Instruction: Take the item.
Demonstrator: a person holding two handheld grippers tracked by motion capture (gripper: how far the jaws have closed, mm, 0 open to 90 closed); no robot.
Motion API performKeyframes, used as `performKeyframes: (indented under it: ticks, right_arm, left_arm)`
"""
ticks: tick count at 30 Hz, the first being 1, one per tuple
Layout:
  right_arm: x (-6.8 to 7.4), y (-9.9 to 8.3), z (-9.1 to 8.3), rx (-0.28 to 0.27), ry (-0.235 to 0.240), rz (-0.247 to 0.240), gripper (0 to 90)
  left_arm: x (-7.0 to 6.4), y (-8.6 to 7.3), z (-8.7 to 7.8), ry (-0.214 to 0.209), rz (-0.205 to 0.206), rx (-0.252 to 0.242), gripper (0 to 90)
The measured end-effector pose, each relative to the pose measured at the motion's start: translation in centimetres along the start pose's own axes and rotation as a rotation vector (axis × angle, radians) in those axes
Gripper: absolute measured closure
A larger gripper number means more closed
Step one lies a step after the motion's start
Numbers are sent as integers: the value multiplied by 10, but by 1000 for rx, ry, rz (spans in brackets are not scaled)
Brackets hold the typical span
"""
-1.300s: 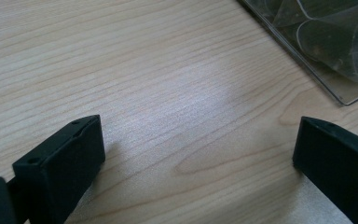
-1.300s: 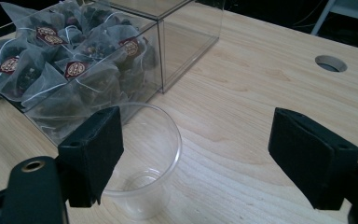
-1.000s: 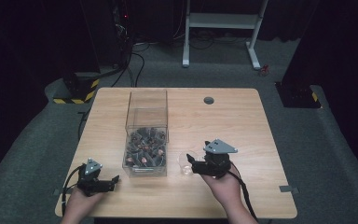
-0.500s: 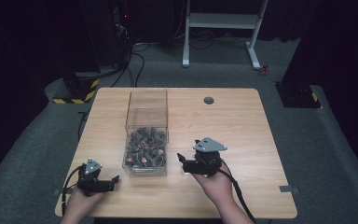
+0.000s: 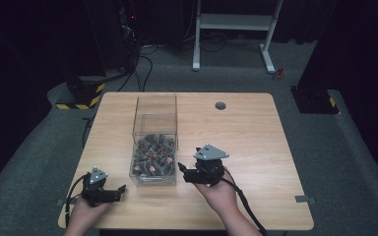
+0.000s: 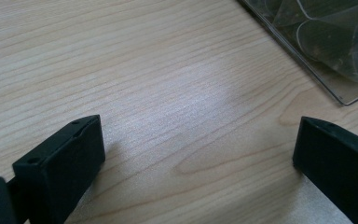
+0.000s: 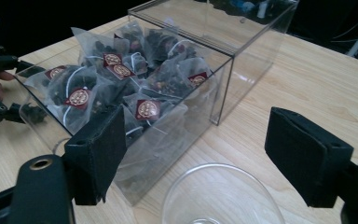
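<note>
A clear plastic box [image 5: 155,123] stands on the wooden table [image 5: 256,128], its near half filled with pyramid tea bags [image 5: 151,152] that carry red round labels [image 7: 147,108]. My right gripper [image 5: 182,168] is open just right of the box's near corner, held above the table. Its jaws frame the box wall [image 7: 177,140], and a clear glass rim [image 7: 221,193] shows below between them. My left gripper [image 5: 120,189] is open at the table's front left, low over bare wood, with the box corner [image 6: 317,42] off to one side and nothing between its jaws.
A small dark round grommet [image 5: 220,105] sits near the table's far edge. Behind the table are a white metal stand [image 5: 234,29], cables on the floor and a yellow-black striped base [image 5: 81,96]. Bare wood spreads to the right of the box.
My right gripper has moved left toward the box's near corner, coming over the glass that showed beside it a second ago. The left gripper has stayed put.
</note>
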State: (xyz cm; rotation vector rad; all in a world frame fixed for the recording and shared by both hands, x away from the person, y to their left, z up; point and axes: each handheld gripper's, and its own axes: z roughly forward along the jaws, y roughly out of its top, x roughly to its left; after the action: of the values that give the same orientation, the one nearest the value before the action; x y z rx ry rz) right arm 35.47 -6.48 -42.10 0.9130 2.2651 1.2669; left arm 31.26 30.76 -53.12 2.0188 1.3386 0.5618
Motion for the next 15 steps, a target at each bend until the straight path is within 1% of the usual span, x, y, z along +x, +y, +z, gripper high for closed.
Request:
performKeyframes:
  ticks: [11, 15]
  right_arm:
    - [12, 5, 9, 2, 30, -12, 216]
    - [17, 7, 13, 2, 41, -24, 218]
  left_arm:
    - [0, 0, 0, 0, 0, 0, 24]
    - [0, 0, 0, 0, 0, 0, 24]
